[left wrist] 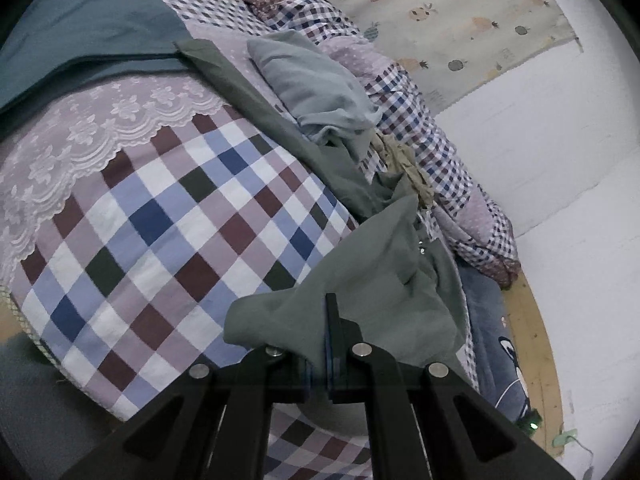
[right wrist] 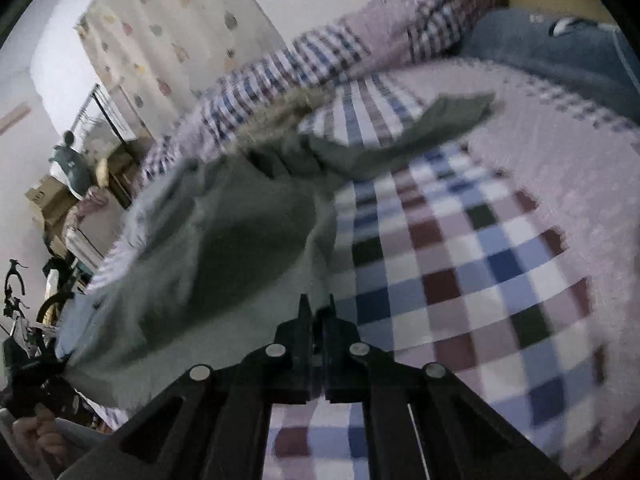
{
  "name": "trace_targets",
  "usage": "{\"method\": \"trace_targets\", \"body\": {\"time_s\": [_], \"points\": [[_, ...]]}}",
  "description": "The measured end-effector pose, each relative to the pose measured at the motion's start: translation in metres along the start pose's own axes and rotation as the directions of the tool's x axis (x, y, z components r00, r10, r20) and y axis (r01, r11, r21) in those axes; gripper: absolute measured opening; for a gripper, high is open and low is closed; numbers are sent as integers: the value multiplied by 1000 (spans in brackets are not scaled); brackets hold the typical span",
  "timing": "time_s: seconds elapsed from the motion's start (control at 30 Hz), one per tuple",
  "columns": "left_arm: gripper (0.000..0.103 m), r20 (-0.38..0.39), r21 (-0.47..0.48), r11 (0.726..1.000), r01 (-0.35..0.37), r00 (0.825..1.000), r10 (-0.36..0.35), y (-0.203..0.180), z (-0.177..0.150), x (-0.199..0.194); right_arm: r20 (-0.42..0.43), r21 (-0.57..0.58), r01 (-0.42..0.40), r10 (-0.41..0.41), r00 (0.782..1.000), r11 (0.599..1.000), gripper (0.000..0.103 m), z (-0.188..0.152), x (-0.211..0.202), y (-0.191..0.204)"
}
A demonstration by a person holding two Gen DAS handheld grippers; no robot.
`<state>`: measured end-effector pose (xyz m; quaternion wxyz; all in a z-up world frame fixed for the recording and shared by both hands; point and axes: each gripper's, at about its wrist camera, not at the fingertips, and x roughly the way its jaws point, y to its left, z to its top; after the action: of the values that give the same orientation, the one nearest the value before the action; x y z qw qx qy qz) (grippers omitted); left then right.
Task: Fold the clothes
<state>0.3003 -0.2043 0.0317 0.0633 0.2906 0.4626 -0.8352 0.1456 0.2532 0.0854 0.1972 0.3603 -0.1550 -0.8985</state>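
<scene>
grey-green garment (left wrist: 384, 264) hung unfolded above the checked bed (left wrist: 168, 232), both tools, left tool (left wrist: 326, 312) and right tool (right wrist: 318, 312), clamped on its edge; folding remained.

No readable text, label or number shows anywhere.

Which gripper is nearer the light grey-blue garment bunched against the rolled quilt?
Left, probably. The left gripper faces the grey-blue garment, clamping green cloth. The right gripper view doesn't clearly show it.
</scene>
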Motion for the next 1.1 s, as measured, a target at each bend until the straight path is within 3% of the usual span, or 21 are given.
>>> {"method": "trace_targets", "body": {"time_s": [0.17,0.5,0.57,0.7,0.9,0.97,1.03,1.1], "points": [[3,3,-22,999,45,999,-45,0,-3,-8,95,30,-11,9,995,999,1,-11,-66,1],[3,22,0,988,156,987,-156,-16,-33,-47,127,22,85,-87,988,996,1,-56,-149,3],[3,20,18,984,178,984,-178,-20,-35,-53,114,33,104,-107,988,994,1,-62,-156,-1],[3,26,-16,993,121,992,-120,-14,-29,-50,-1,23,185,-185,983,982,2,-71,-138,-8],[10,49,-42,995,95,994,-93,-6,-26,-54,-106,27,302,-297,949,953,2,-80,-119,-22],[28,82,-29,995,99,992,-96,-6,-24,-62,-109,45,350,-344,933,936,5,-81,-120,-27],[46,112,-16,994,107,988,-105,-4,-23,-69,-98,63,360,-353,930,931,5,-79,-120,-29],[52,116,-26,995,96,989,-92,1,-21,-70,-58,46,328,-325,944,944,5,-77,-122,-20]]}}
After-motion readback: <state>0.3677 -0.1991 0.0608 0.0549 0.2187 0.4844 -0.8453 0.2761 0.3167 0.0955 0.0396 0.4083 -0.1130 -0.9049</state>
